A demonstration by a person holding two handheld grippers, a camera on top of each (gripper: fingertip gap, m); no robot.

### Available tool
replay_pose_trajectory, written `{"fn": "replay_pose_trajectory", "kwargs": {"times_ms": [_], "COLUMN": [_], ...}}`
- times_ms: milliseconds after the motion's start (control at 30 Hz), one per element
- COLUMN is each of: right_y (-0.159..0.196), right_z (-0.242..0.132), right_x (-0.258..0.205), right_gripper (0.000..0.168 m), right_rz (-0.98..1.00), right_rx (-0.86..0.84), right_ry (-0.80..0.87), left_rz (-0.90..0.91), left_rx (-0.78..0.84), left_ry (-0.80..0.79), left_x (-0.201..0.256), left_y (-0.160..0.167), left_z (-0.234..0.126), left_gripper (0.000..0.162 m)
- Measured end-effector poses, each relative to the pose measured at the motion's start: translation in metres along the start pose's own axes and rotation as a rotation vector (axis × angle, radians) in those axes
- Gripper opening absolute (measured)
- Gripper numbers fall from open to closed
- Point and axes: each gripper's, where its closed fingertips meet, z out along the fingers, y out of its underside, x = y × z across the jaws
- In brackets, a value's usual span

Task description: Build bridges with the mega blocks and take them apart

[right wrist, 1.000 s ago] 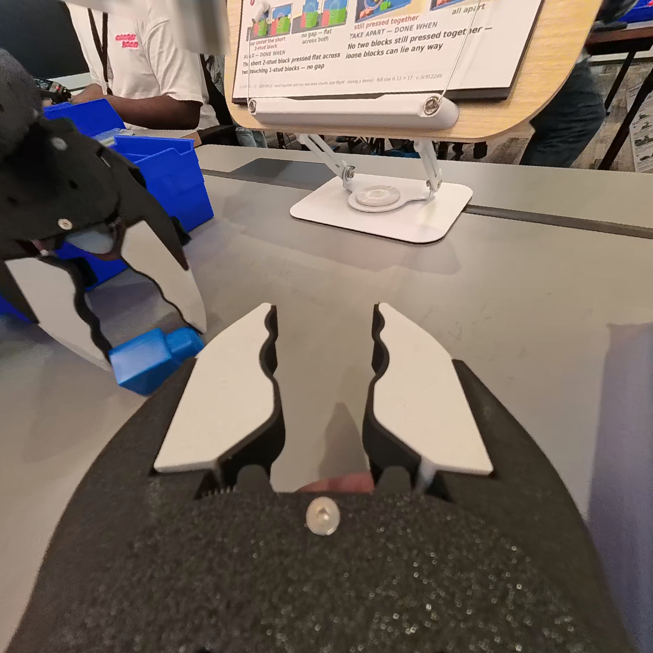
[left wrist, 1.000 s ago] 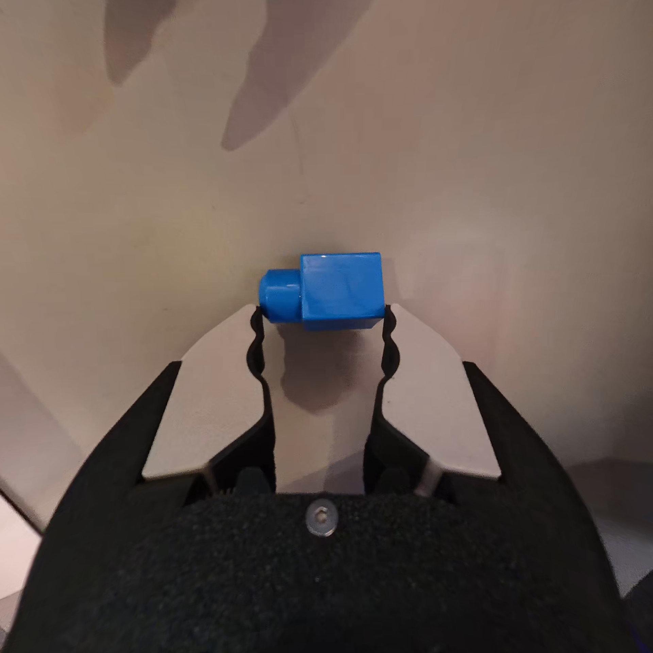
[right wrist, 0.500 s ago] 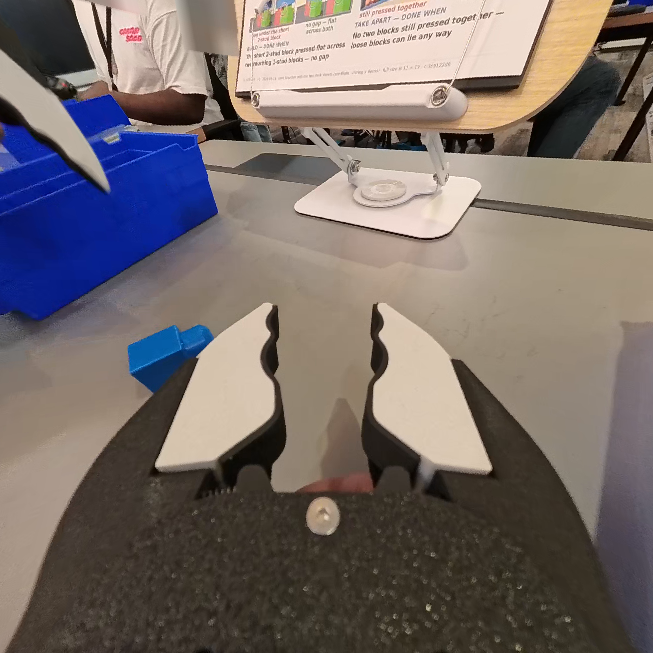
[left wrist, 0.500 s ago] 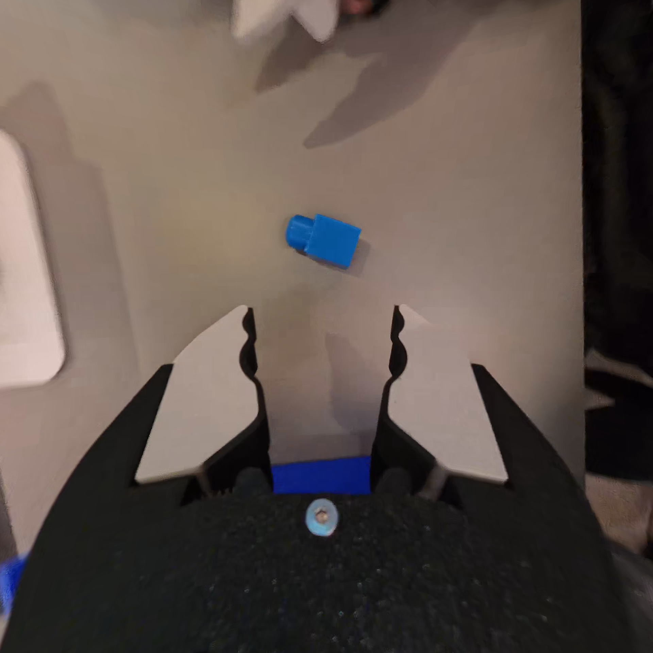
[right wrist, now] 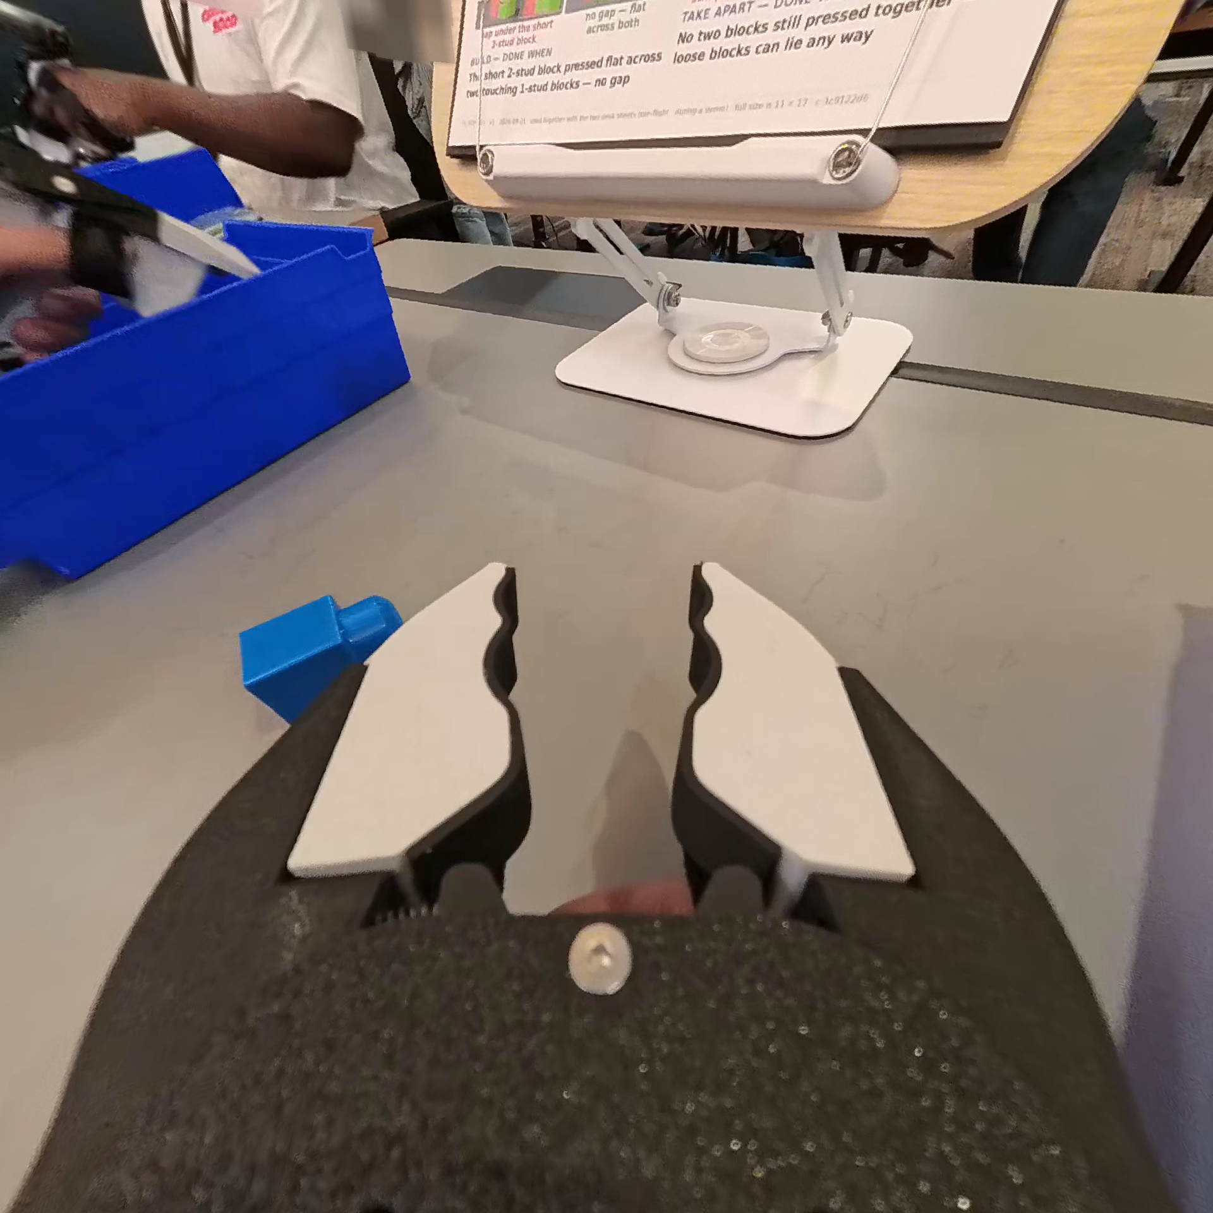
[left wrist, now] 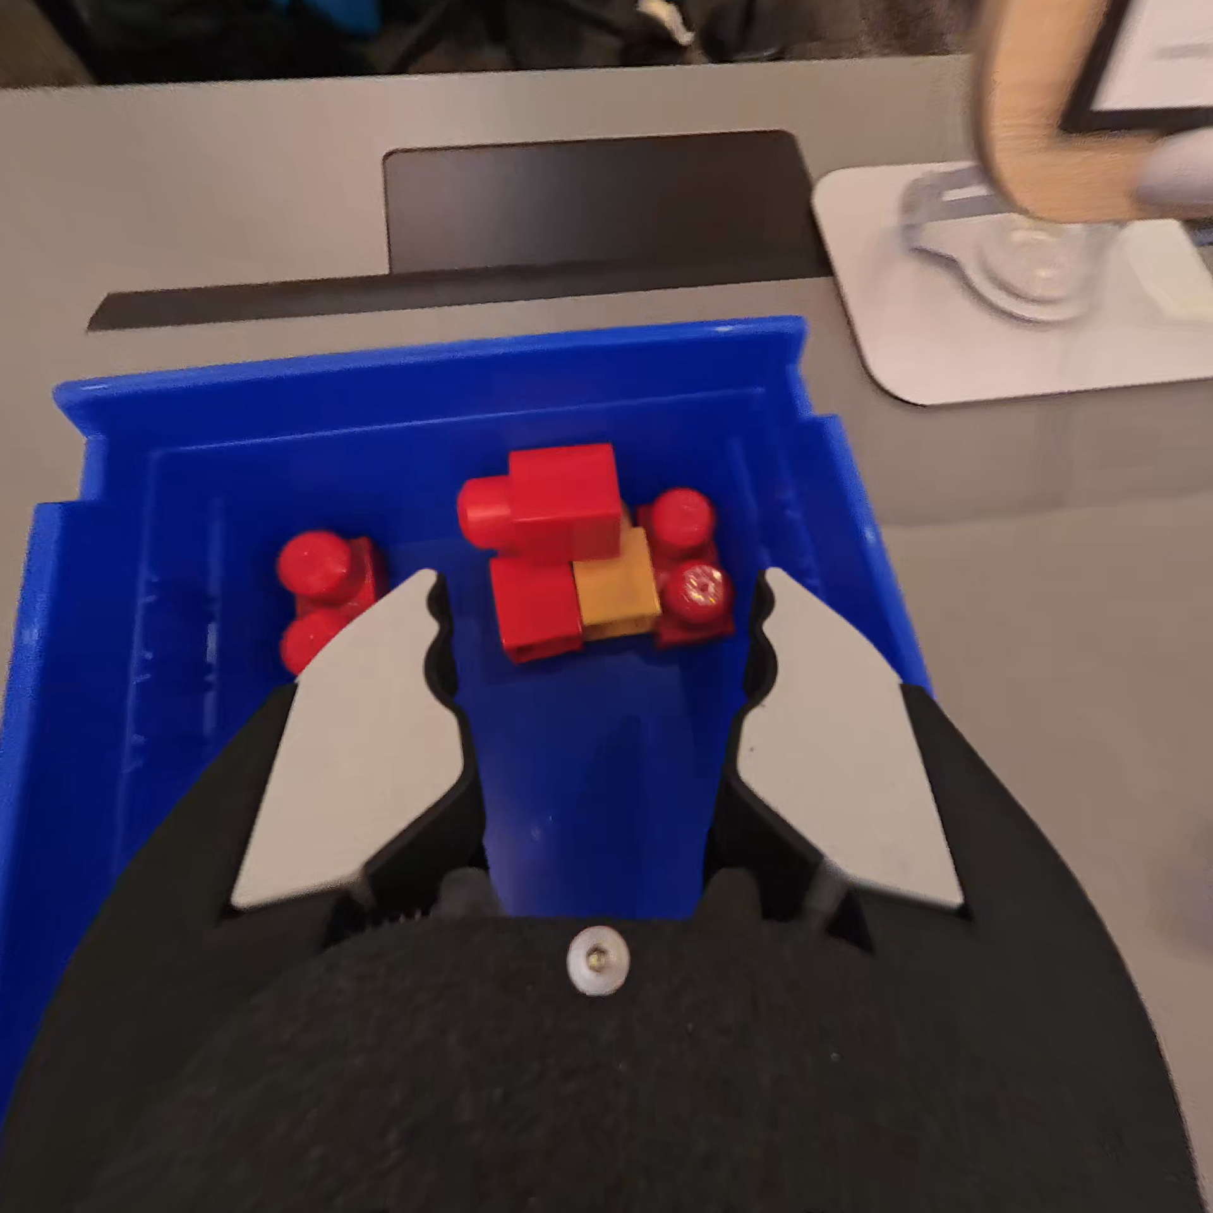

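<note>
My left gripper [left wrist: 597, 584] is open and empty, held over the blue bin [left wrist: 433, 367]. In the bin lie several red blocks [left wrist: 558, 505] and one orange block [left wrist: 617, 584] in a cluster, with another red two-stud block [left wrist: 321, 577] to the left, partly behind my left finger. A blue one-stud block [right wrist: 302, 650] lies on its side on the grey table [right wrist: 853, 558], just left of my right gripper [right wrist: 600, 577], which is open and empty low over the table. The left gripper also shows, blurred, over the bin [right wrist: 197, 407] in the right wrist view [right wrist: 190, 246].
A white stand base [right wrist: 735, 367] with a wooden board holding an instruction sheet [right wrist: 755, 59] stands at the back of the table. A person in a white shirt [right wrist: 282, 72] sits behind the bin. A dark panel [left wrist: 591, 197] lies on the table beyond the bin. My right tips are about 50 cm from the red two-stud block [left wrist: 321, 577], my left tips only 8 cm.
My left gripper let go of the blue block, left it on the table, and swung left over the blue bin. My right gripper stayed nearly still, open.
</note>
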Motion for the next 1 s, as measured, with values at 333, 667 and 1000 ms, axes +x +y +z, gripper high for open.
{"fn": "replay_pose_trajectory", "kwargs": {"times_ms": [333, 667, 1000], "right_y": [0.000, 0.000, -0.002], "right_z": [-0.002, -0.002, -0.001], "right_x": [-0.002, -0.001, -0.004], "right_gripper": [0.050, 0.050, 0.050], "right_rz": [-0.001, 0.014, 0.000], "right_rx": [0.005, 0.003, 0.014], "right_ry": [-0.007, -0.016, -0.027], "left_rz": [-0.013, 0.470, 1.201], "left_rx": [-0.151, 0.002, -0.131], "left_ry": [-0.014, 0.399, 0.767], "left_x": [-0.013, 0.058, 0.189], "left_y": [0.011, -0.021, 0.049], "left_z": [0.052, -0.056, -0.091], "left_gripper": [0.063, 0.063, 0.063]}}
